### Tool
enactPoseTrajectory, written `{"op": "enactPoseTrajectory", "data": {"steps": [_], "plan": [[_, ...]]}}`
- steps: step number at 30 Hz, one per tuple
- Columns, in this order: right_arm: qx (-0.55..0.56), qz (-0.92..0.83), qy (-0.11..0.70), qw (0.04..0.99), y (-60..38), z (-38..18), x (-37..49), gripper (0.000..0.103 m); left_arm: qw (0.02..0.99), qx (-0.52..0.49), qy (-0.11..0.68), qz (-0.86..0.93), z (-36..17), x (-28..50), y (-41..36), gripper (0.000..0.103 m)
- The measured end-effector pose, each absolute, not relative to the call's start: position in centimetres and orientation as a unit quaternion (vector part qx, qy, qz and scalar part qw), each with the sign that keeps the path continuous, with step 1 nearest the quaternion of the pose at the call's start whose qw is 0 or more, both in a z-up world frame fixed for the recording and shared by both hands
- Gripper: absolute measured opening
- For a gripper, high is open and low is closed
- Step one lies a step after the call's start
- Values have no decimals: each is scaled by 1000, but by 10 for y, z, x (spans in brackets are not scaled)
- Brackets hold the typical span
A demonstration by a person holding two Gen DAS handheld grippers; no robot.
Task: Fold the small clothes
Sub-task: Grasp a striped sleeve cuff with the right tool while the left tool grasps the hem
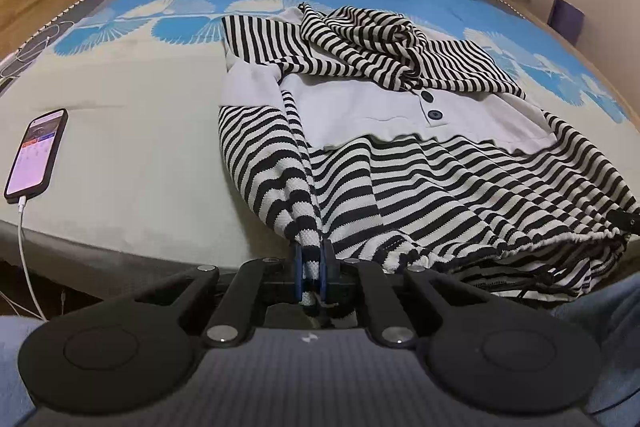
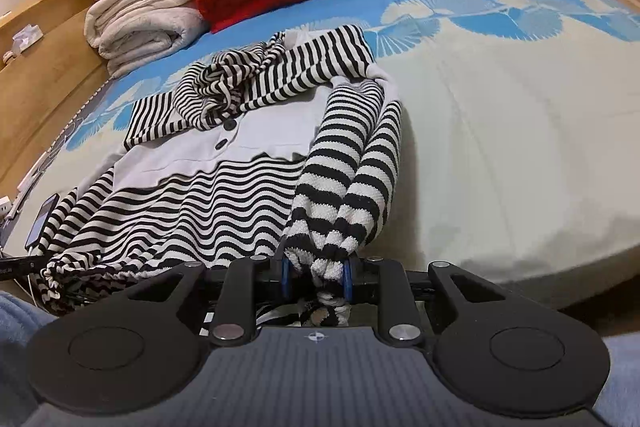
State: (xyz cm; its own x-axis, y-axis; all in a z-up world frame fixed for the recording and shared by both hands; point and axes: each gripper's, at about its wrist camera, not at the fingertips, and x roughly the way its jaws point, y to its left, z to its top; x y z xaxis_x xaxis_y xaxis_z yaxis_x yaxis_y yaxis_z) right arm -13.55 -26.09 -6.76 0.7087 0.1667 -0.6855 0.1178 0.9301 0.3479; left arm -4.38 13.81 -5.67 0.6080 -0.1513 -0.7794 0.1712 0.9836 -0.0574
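The black-and-white striped knit hooded top with a plain white chest panel and two dark buttons (image 1: pixel 400 115) is lying face up on the pale green and blue leaf-printed bedspread (image 1: pixel 120 131), its hem toward the near edge of the bed and its hood bunched at the far end. The left gripper (image 1: pixel 311 267) is clamping its blue pads on a gathered bit of striped fabric at the hem's left corner, where a sleeve appears to be running down along the body. The right gripper (image 2: pixel 316 273) is pinching a thicker bundle of striped cloth, seemingly the other sleeve together with the hem's right corner. Judging from this, the sleeves are already lying along the body, so the side folds look begun, while the bottom-to-top fold is not yet made and the hood is not yet flattened. A black smartphone with a lit screen and white cable (image 1: pixel 36 155) is resting well apart to the left.
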Motion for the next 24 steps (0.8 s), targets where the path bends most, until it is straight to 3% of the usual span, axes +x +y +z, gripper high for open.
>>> {"op": "enactPoseTrajectory", "data": {"steps": [24], "plan": [[171,20,398,901,-266,-68,-133,24,893,49,437,-96,-73,-21,125,8]]}}
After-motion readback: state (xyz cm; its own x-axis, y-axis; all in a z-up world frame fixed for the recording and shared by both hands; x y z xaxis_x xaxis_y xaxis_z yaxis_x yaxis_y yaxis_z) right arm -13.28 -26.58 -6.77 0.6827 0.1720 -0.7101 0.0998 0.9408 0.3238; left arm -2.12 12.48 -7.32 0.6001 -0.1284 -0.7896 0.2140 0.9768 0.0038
